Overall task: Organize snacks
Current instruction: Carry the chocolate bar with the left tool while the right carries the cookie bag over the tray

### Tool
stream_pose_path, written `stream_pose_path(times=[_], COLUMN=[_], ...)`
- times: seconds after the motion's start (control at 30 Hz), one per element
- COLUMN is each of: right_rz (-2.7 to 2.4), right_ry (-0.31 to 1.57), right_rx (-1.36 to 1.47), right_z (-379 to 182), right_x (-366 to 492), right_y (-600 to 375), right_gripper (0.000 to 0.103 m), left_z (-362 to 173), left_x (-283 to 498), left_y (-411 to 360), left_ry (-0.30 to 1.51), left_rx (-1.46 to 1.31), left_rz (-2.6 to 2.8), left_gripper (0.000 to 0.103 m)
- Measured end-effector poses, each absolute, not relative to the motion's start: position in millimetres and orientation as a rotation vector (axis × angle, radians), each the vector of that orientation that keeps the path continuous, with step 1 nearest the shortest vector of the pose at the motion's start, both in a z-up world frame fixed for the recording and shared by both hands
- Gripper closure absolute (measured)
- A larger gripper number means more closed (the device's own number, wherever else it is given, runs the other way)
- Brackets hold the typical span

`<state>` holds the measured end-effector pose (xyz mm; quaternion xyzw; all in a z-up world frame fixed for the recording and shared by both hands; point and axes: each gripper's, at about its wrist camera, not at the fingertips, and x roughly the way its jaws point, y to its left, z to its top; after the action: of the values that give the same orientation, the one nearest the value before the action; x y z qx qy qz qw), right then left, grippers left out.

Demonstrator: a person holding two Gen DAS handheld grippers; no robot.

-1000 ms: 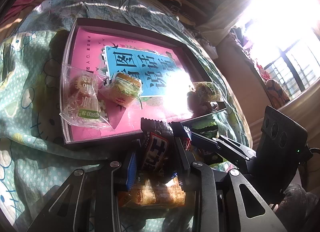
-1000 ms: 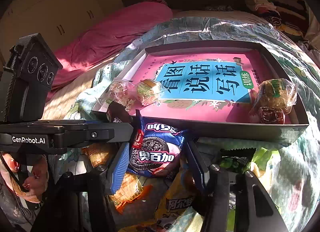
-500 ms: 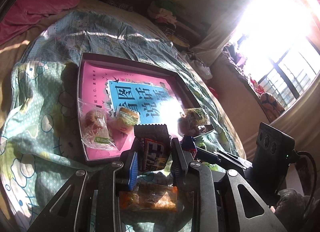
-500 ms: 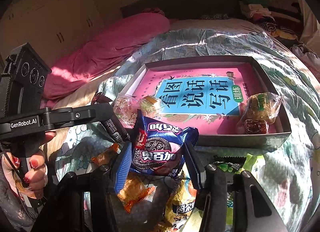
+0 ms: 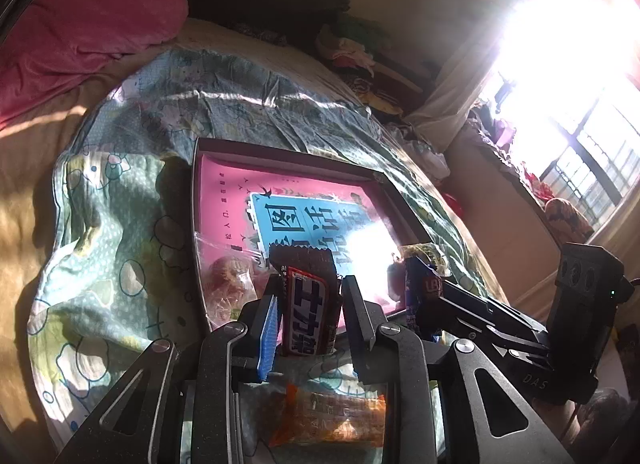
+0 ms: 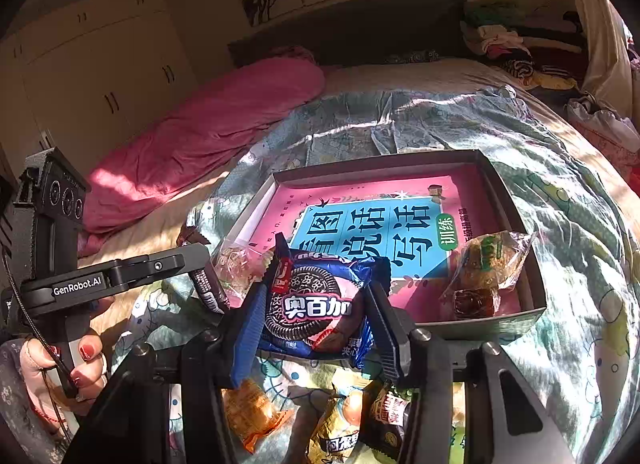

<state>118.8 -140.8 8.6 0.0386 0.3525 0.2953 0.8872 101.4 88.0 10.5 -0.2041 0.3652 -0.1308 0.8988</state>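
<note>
Step in hand: two snacks are carried together towards the shallow box [image 6: 516,224] on the bed. The left claw [image 5: 308,314] is clamped on a dark chocolate bar [image 5: 310,304] held upright between its pads. The right claw [image 6: 314,324] grips a blue sandwich-cookie packet [image 6: 316,304], which fills the gap from pad to pad; its jaws are closing slightly on the soft wrapper.

Position: the box lies just ahead of and below both claws. A pink book [image 6: 368,224] covers its floor. In the right wrist view, clear-wrapped pastries [image 6: 490,260] and a small dark sweet [image 6: 474,302] lie ahead and to the right of the right claw, in the box's near right corner; another clear-wrapped pastry [image 5: 224,280] lies ahead and to the left of the left claw. Loose packets, one of them orange [image 6: 252,412], lie on the bedspread directly beneath the claws.

Next move, as judged: each snack is to be carried forward over the near wall, lowered onto bare book cover, and released. The crinkly wrappers may slip or catch on the rim.

Writing: the cookie packet reads "奥百加". The book title reads "看图说话写话", with "训练" on a green tag. The bar's large characters cannot be read with certainty. The left claw body, seen from the right, is marked "GenRobot.AI".
</note>
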Motion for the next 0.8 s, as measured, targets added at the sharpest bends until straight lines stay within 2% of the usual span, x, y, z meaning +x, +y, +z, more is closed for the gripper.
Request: stream_pose_path(times=[0.37,0.5,0.57,0.8], right_rz=[0.555,0.550,0.538,0.534], right_ry=[0.763,0.773,0.782,0.798], right_rx=[0.093,0.067,0.041,0.043], right_z=[-4,-8,-10,-14], right_x=[143,149,152,159], right_y=[-146,-139,-135,-133], right_gripper=[0.054,0.057,0.064,0.064], left_z=[2,-4,-8,-18], left_x=[117,124,128,140], left_y=[77,79,80,79], left_ry=[0.743,0.756,0.765,0.790], left_rx=[-0.349,-0.352,-0.353,-0.345], left_rz=[-0.220,-0.208,-0.200,-0.197], left_gripper=[0.074,0.074,0.074,0.074])
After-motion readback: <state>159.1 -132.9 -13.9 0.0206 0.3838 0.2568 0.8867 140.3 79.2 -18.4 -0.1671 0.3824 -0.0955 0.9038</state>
